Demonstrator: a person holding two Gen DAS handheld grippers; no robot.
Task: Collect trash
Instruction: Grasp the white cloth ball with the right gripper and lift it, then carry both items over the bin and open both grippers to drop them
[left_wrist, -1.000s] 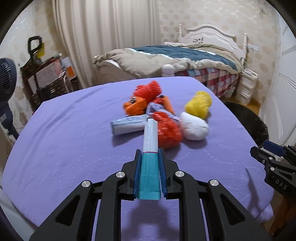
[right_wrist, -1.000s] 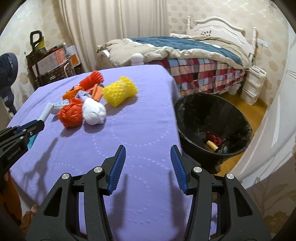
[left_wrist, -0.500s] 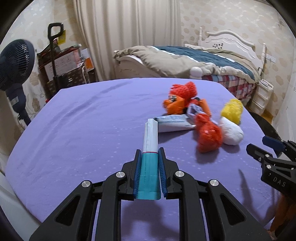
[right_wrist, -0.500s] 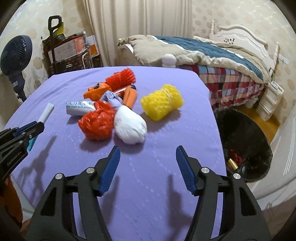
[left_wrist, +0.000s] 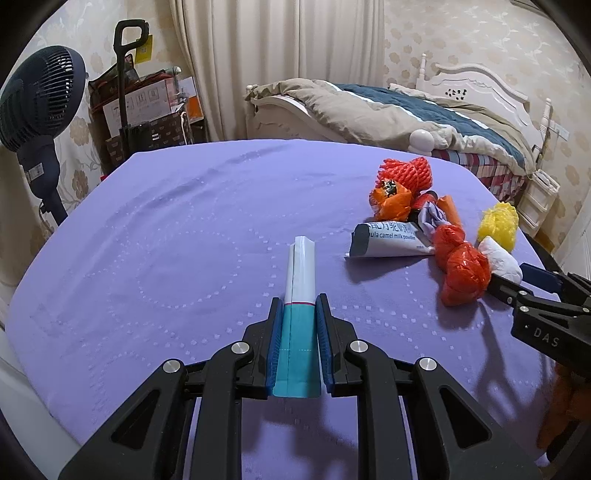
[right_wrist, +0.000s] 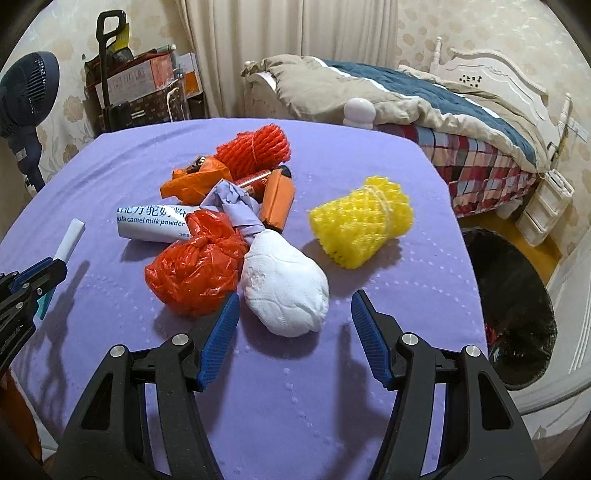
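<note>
Clamping a white-and-teal carton (left_wrist: 300, 295) between its blue fingers (left_wrist: 275, 347), the left gripper (left_wrist: 297, 343) holds it level above the purple desk (left_wrist: 177, 229), to the left of the white wad (right_wrist: 284, 288); the right gripper (right_wrist: 293, 332) hangs released, its fingers (right_wrist: 221, 332) spread either side of that wad's near end. Touching the wad's left is a red bag (right_wrist: 195, 269); a yellow foam net (right_wrist: 364, 219) lies behind it to the right, and further right, off the desk, sits a black bin (right_wrist: 517, 314).
</note>
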